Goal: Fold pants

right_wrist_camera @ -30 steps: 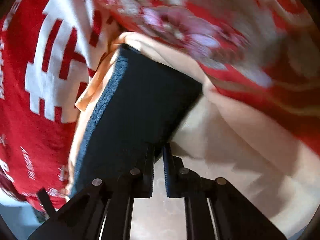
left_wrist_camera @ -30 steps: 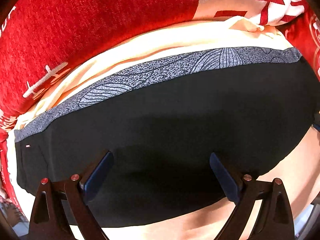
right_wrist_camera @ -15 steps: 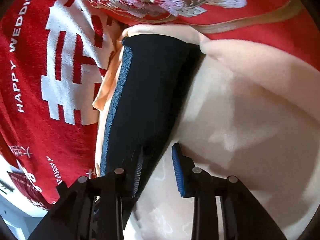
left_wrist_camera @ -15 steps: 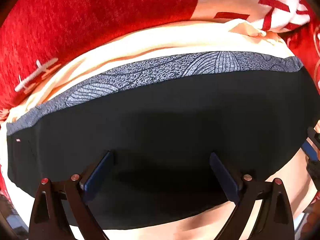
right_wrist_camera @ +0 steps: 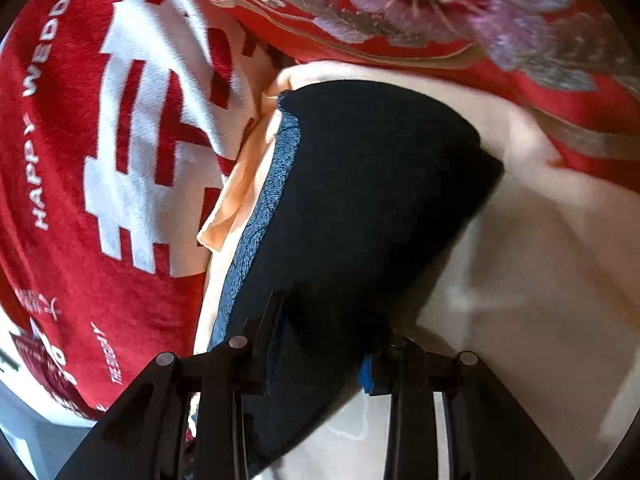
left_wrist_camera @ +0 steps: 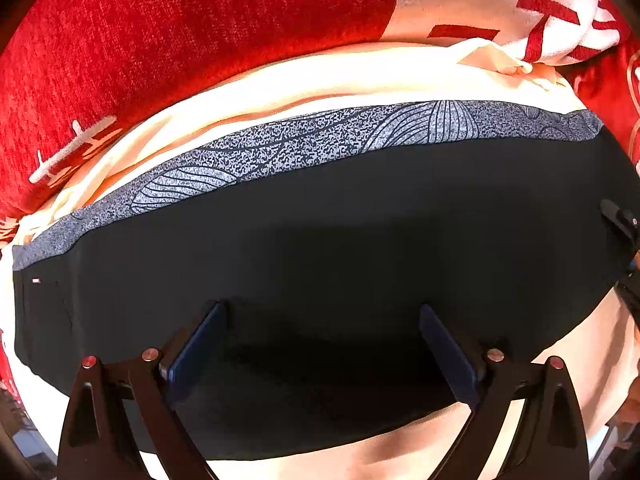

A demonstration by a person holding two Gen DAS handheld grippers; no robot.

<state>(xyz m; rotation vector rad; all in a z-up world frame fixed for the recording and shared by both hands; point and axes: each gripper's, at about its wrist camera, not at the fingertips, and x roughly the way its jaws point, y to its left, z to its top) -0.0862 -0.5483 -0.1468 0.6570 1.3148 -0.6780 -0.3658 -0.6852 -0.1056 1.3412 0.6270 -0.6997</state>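
The black pants lie folded in a flat rectangle on a cream sheet, with a grey patterned waistband along the far edge. My left gripper is open, its jaws spread wide just above the near part of the pants, holding nothing. In the right wrist view the pants run away from me, waistband on the left. My right gripper is open with its jaws straddling the near end of the pants; I cannot tell if the fingers touch the cloth. Its tip shows at the left view's right edge.
A cream sheet lies under the pants. A red blanket with white lettering lies beyond the waistband and also shows in the left view. A red embroidered floral quilt lies at the far end.
My right gripper has opened from nearly shut and moved over the near end of the pants. My left gripper has stayed open and hardly moved.
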